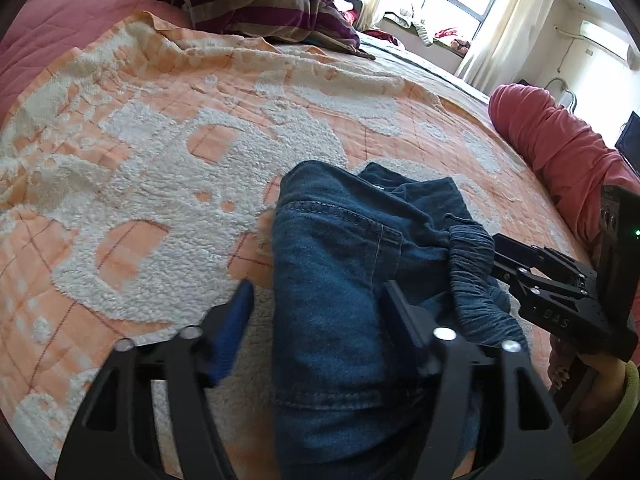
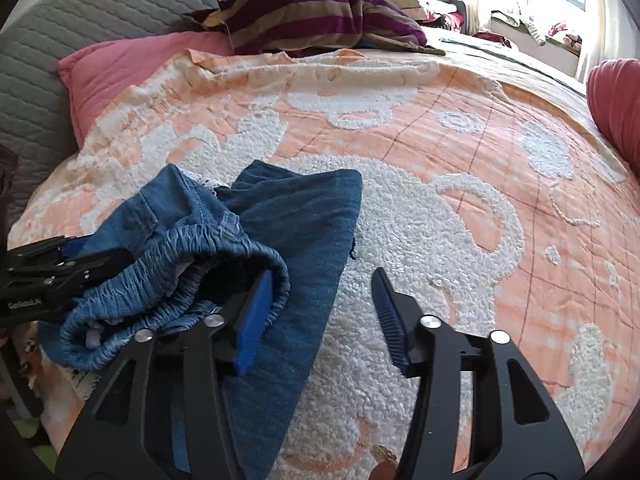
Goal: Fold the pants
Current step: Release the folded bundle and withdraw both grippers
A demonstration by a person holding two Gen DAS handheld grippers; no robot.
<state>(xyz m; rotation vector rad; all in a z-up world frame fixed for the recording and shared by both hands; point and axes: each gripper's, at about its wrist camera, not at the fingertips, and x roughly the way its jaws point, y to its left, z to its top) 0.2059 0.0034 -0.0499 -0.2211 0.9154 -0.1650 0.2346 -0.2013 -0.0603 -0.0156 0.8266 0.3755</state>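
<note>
The left gripper is hanging nearest the lens with its jaws spread wide, straddling a thick fold of the pants without pinching it; one blue pad is standing clear of the denim on the outer side, while the other finger is lying against the cloth. Just beside it, the right gripper is also standing parted, its inner pad resting against the elastic waistband, its outer pad hovering over bare blanket. Neither tool is holding anything. The jeans are lying directly ahead of and beneath both grippers as a compact, lumpy bundle on the orange-and-white blanket, legs doubled over, waistband gaping open and bunched towards the near edge. The folding is looking largely done, judging by the short stacked shape, though the top layers are sitting crooked; what is remaining appears to be flattening the waistband and squaring the edges. A striped pillow is resting well beyond them.
</note>
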